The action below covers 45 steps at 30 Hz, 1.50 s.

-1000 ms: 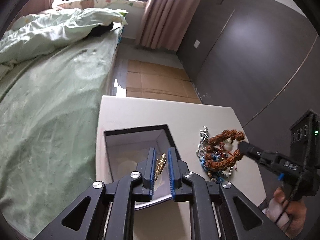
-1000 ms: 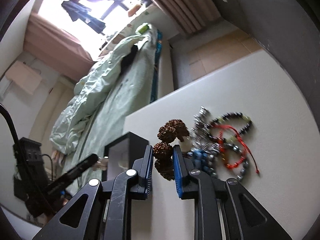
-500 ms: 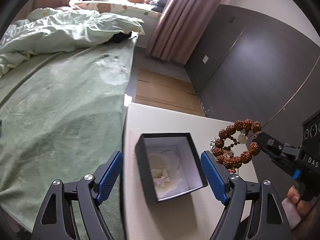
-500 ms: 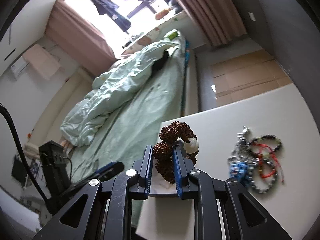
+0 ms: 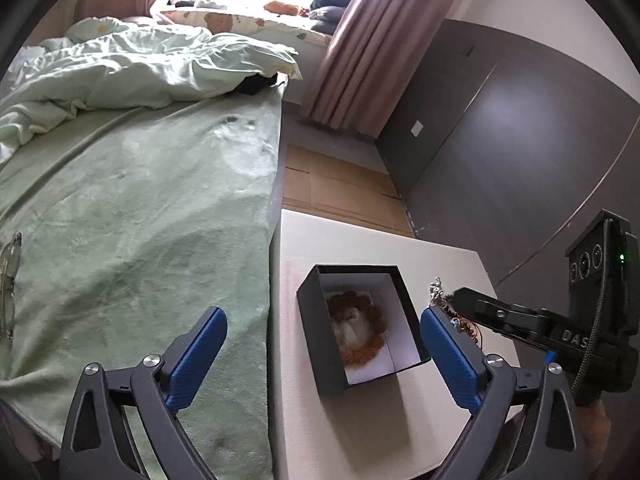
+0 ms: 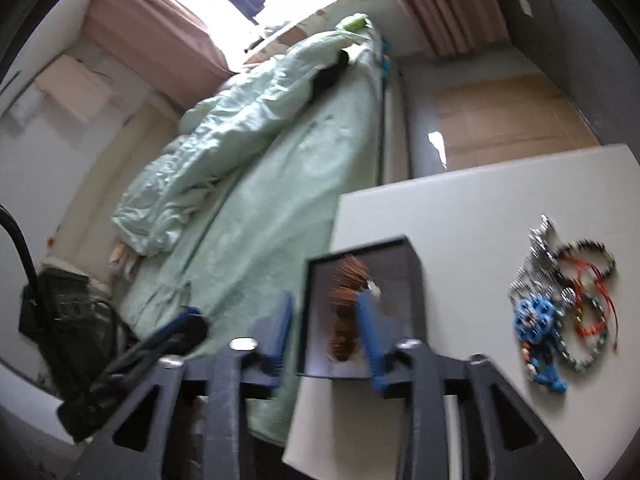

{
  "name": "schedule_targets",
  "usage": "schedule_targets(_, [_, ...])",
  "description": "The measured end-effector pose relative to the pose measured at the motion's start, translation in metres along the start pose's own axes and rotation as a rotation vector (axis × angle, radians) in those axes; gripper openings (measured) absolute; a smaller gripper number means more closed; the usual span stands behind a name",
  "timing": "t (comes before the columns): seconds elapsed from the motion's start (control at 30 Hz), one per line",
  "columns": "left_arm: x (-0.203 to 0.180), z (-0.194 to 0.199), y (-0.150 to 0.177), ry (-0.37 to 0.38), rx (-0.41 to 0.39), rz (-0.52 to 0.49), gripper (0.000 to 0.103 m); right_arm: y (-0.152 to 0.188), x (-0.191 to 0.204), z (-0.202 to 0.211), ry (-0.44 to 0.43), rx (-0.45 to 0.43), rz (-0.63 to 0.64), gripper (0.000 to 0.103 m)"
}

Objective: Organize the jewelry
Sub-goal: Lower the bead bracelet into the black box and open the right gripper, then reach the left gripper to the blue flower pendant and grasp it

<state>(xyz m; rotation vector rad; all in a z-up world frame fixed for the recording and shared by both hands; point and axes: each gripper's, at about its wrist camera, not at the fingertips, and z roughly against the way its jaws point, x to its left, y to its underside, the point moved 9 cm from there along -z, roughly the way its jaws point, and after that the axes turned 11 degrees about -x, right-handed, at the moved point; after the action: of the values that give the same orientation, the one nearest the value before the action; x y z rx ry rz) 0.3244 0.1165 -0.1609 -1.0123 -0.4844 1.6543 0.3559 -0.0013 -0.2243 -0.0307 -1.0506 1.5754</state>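
The left tool (image 5: pixel 323 354) stands spread wide, its jaws just having opened further, with nothing gripped: its blue pads (image 5: pixel 196 356) sit on either side of the black box (image 5: pixel 320 356), clear of its walls. The right tool (image 6: pixel 324 332) is partly open, its jaws having just been opening; the frame is blurred, and the brown beaded bracelet (image 6: pixel 347 308) shows between its pads, close against the right-hand one, so whether they touch cannot be told. In the left wrist view the same bracelet (image 5: pixel 360 332) lies inside the white-lined box, curled round a pale piece at its middle, free of any grip, and the right tool (image 5: pixel 472 308) hangs just beside the box's right wall.

The box rests on the white desk (image 5: pixel 360 420), near the edge that meets the green bed (image 5: pixel 140 220). Well apart from the box, toward the desk's right side, lies the remaining jewelry pile (image 6: pixel 560 304): a silver chain, a blue beaded piece, dark bead bracelets and a red cord, tangled together. A hand (image 5: pixel 596 432) holds the right tool's grip.
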Motion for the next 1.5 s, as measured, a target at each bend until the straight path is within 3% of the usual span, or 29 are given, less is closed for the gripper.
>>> schedule_targets(0.03, [-0.001, -0.001, 0.001, 0.001, 0.002, -0.002, 0.098, 0.001, -0.003, 0.004, 0.006, -0.01, 0.001, 0.054])
schedule_targets(0.23, [-0.016, -0.005, 0.003, 0.022, 0.004, -0.015, 0.098, 0.0, -0.021, 0.031, 0.035, -0.043, 0.005, 0.071])
schedule_targets(0.6, [-0.057, -0.017, 0.009, 0.062, 0.023, -0.06, 0.098, -0.007, -0.063, 0.077, 0.087, -0.106, -0.031, 0.096])
schedule_targets(1.23, [-0.147, -0.051, 0.034, 0.143, 0.076, -0.229, 0.097, 0.007, -0.157, 0.122, 0.174, -0.166, -0.182, 0.096])
schedule_targets(1.37, [-0.163, -0.062, 0.044, 0.149, 0.116, -0.258, 0.085, 0.011, -0.174, 0.127, 0.186, -0.174, -0.21, 0.094])
schedule_targets(1.5, [-0.176, -0.077, 0.057, 0.145, 0.173, -0.278, 0.074, 0.014, -0.188, 0.129, 0.185, -0.171, -0.243, 0.08])
